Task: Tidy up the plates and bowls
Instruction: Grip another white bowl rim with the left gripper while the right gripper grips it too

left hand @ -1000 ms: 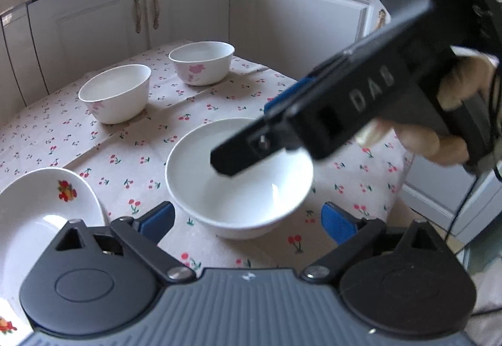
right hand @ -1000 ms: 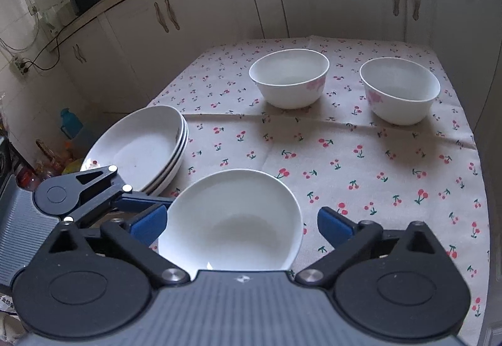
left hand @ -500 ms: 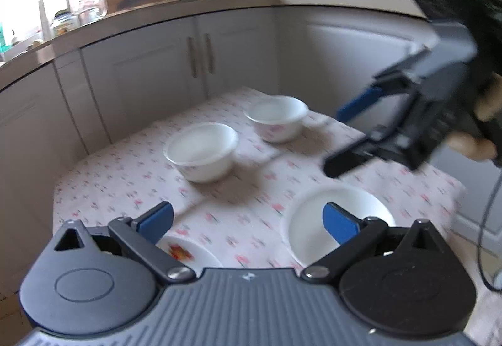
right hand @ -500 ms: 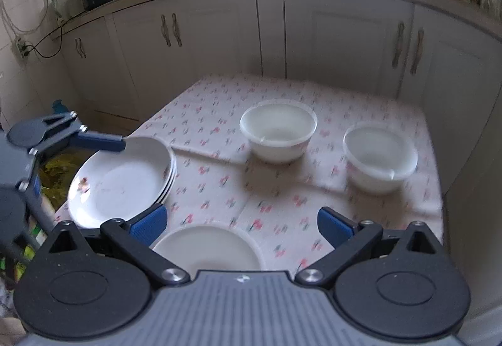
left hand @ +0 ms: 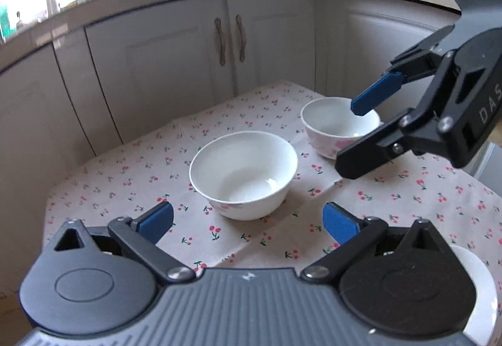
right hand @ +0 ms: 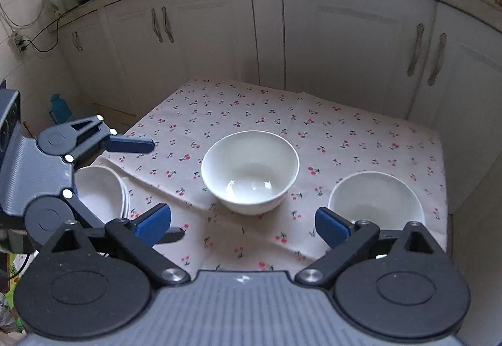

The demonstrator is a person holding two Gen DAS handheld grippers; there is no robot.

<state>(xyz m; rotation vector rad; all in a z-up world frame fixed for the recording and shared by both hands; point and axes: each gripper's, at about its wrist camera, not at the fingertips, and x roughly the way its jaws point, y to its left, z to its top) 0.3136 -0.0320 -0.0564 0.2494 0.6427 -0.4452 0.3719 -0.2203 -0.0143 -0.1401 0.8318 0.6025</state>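
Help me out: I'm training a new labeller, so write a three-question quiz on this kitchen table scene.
1. In the right wrist view, how many deep bowls stand on the tablecloth? A one, B two, C four.
2. True or false: the left gripper is shut on a bowl.
3. In the right wrist view, what sits stacked at the tablecloth's left edge?

Key
1. B: the centre bowl and the right bowl.
2. False: its jaws stand open and hold nothing.
3. White plates.
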